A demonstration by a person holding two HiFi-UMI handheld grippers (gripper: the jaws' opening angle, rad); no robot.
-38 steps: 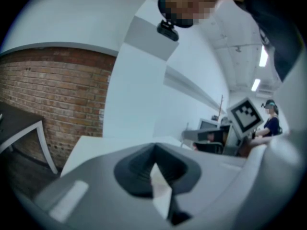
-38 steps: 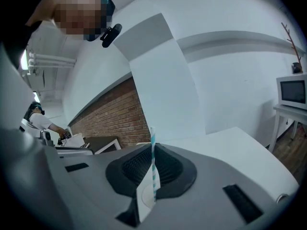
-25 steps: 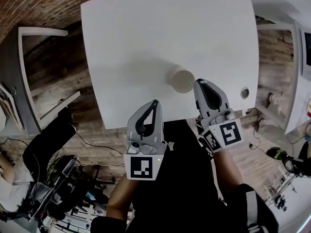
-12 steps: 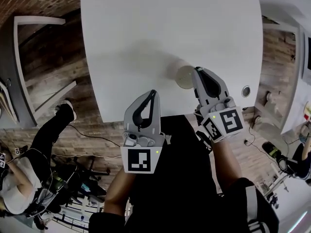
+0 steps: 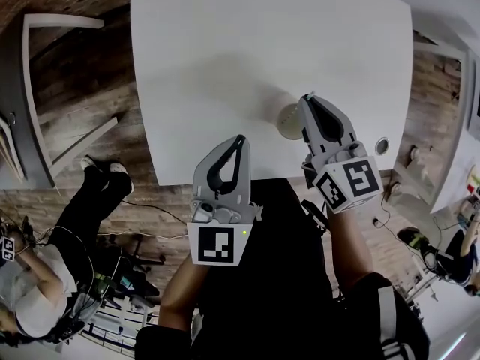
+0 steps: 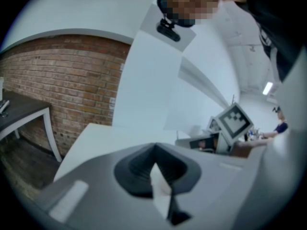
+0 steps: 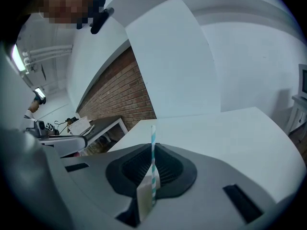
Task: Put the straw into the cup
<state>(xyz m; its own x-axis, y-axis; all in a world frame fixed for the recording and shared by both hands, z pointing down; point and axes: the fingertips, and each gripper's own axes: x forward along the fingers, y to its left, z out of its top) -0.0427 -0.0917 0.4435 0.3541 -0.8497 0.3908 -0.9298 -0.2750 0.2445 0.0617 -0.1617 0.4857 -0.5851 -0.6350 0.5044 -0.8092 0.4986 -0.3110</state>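
Note:
A pale paper cup stands on the white table near its front edge. My right gripper reaches up over the cup's right side and covers part of it. In the right gripper view that gripper is shut on a teal-and-white striped straw, which stands upright between the jaws and pokes out past their tips. My left gripper hovers at the table's front edge, left of the cup; in the left gripper view its jaws are shut with nothing between them.
A round cable hole sits in the table's front right corner. A dark side table stands to the left on the wood floor, and a person sits at the lower left. Brick wall runs behind.
My right gripper has moved forward with the straw and now overlaps the cup's right side. The left gripper has hardly moved.

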